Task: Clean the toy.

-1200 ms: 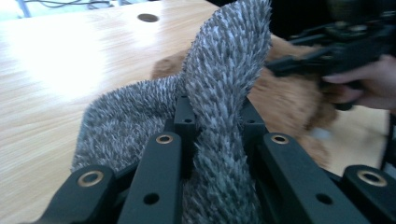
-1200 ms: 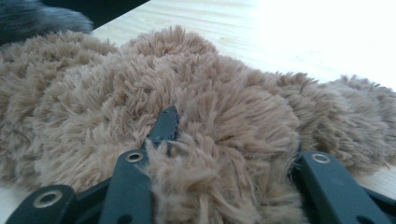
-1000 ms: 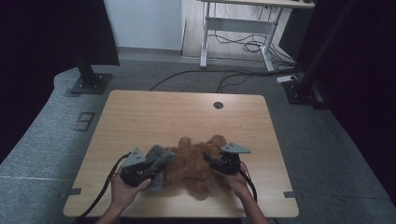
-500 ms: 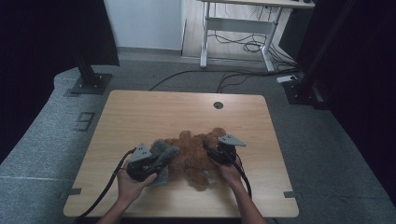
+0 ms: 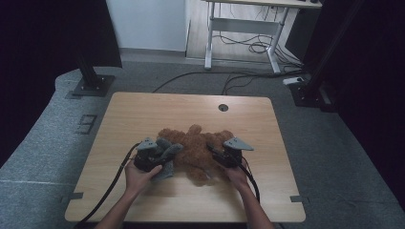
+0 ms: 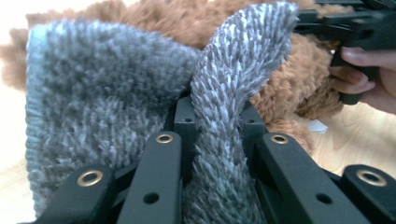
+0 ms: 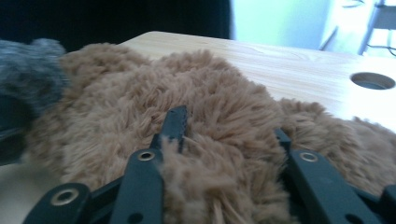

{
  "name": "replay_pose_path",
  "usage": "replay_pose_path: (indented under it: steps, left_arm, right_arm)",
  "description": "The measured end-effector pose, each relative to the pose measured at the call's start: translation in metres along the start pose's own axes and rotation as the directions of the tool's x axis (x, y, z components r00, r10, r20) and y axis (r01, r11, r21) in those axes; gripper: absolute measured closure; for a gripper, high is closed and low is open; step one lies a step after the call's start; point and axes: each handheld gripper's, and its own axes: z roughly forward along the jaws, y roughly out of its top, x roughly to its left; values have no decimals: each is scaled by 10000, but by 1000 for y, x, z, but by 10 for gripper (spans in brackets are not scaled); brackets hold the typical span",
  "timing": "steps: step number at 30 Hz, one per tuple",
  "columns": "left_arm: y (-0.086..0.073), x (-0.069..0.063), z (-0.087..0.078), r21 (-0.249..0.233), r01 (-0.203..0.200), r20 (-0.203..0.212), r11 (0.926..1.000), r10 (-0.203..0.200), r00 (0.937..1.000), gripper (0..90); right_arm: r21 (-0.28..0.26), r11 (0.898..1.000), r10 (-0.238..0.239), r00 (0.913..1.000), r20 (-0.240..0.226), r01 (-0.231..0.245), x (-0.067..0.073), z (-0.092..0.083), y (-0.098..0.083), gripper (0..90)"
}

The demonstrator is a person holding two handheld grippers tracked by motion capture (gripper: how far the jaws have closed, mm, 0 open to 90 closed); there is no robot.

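Brown plush toy [image 5: 196, 152] lying mid-table, slightly toward the near edge, long axis running left to right across the wooden table [image 5: 143, 109]. Grey knit piece [image 5: 167, 155] sitting at the toy's left end, touching it, probably a small garment. Left gripper [image 5: 160, 160] clamped on a fold of that grey knit [image 6: 224, 140], jaws closed tight with the fabric standing up between them. Right gripper [image 5: 215, 152] at the toy's right end, jaws just closed in and now pinching brown fur [image 7: 219, 186] between them. Grippers facing each other along the toy's length, one at each end. Grey knit lying nearer the left hand [image 5: 141, 176]; toy's bulk nearer the right hand [image 5: 239, 174]. Likely next: pulling the knit along the toy's long axis while the right side holds the toy steady.
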Motion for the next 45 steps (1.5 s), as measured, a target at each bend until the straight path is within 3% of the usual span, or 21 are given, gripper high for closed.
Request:
replay_pose_path:
  steps: [2,6,8,13,16,20,25,31,35,37,39,42,45]
  left_arm:
    - [-3,3,-2,-31,245,195,9997,-245,9995,759]
    - [-3,-5,-12,-65,30,353,10000,-28,9994,758]
    - [2,-10,-22,-438,-88,405,9990,105,9991,755]
    - [25,-17,-33,-1078,-424,37,9933,430,9991,752]
    - [41,-11,-23,-915,-471,-323,9947,443,9985,752]
    - [52,0,3,-159,-255,-477,9995,248,9986,750]
    - [42,-8,12,286,-631,-794,9976,652,9947,756]
    - [20,-3,6,-168,-252,-378,9995,245,9990,772]
    - [6,-4,2,-519,-363,-388,9980,343,9987,777]
    - [1,-3,1,-728,-201,-277,9971,181,9995,779]
    - [-3,-2,1,-842,-143,-254,9963,122,9996,781]
    - [-5,-3,0,-850,-235,-339,9961,207,9992,783]
    - [-8,-3,-1,-926,-201,-280,9955,176,9995,783]
  right_arm:
    - [-51,9997,-242,9995,-208,241,3,-4,-2,637]
    - [-219,9967,-792,9957,-486,782,12,-16,-9,644]
    - [-297,9928,-1171,9921,-445,1158,18,-22,-13,644]
    - [-331,9755,-2181,9756,-242,2173,37,-36,-22,642]
    - [-317,9737,-2268,9731,-407,2257,42,-42,-25,640]
    - [-442,9738,-2257,9723,-602,2233,42,-47,-29,638]
    - [-512,9736,-2258,9718,-675,2226,41,-47,-31,629]
    - [-590,9666,-2539,9635,-848,2495,43,-50,-31,583]
    - [-645,9649,-2600,9606,-981,2546,44,-53,-30,497]
    - [-665,9686,-2455,9637,-1047,2395,43,-54,-28,445]
    - [-645,9771,-2086,9722,-1067,2026,42,-54,-28,353]
    - [-406,9919,-1247,9852,-1173,1207,38,-55,-26,276]
    - [-26,9988,-480,9893,-1380,481,33,-52,-23,214]
